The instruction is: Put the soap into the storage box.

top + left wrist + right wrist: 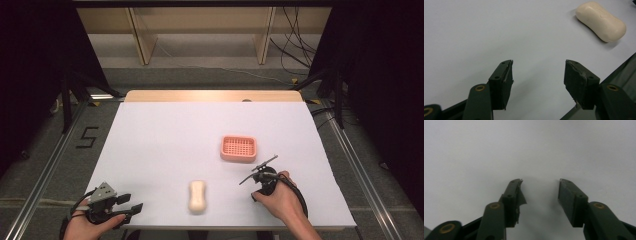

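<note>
A cream bar of soap (pixel 197 196) lies on the white table near the front edge, and it also sits at the upper right of the left gripper view (pixel 601 21). A pink slatted soap dish (pixel 238 148) stands right of the table's middle, with nothing in it. My left gripper (pixel 132 201) rests at the front left corner, pointing right toward the soap, open with nothing between its fingers (pixel 539 62). My right gripper (pixel 258 171) hovers just in front of the dish, tipped down at the bare table, open and holding nothing (pixel 540 180).
The white table top (pixel 165 140) ends in a wooden strip (pixel 212 96) at the far edge. Metal rails (pixel 45 170) run along both sides on the floor, and cables (pixel 295 45) lie beyond the table at the back right.
</note>
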Available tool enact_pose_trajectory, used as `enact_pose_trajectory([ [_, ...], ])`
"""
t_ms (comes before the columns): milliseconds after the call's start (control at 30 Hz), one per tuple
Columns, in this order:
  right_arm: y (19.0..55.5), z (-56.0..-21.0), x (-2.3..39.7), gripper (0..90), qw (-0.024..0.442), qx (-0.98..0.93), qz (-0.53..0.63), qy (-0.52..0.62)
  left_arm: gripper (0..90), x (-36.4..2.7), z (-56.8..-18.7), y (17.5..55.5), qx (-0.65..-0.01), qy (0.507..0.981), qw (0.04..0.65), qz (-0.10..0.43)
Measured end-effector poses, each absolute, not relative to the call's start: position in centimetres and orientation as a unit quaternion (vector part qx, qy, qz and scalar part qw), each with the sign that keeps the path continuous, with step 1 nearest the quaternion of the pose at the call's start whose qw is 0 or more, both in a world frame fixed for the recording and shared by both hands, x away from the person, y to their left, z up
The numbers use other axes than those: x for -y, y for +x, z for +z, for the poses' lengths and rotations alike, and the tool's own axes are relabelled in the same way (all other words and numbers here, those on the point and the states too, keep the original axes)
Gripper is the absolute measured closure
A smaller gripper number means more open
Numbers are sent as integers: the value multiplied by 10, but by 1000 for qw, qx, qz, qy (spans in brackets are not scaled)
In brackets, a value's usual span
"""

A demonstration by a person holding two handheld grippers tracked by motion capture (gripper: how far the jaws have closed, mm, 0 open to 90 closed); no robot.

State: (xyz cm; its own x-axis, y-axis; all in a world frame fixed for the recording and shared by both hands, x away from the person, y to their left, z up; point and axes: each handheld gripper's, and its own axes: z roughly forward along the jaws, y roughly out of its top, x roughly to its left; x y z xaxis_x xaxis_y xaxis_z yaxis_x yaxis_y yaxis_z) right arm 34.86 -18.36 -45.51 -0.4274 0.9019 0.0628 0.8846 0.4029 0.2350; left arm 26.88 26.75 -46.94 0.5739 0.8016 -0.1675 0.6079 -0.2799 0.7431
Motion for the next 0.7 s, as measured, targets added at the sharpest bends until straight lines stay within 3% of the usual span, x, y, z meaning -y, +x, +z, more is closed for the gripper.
enact_pose_trajectory([
  [200,350,-439,175,576,29,-823,147,547,395,-268,-471,270,-448,792,397,120],
  [700,360,-416,124,540,19,-835,129,535,398,-262,-471,273,-446,795,399,103],
])
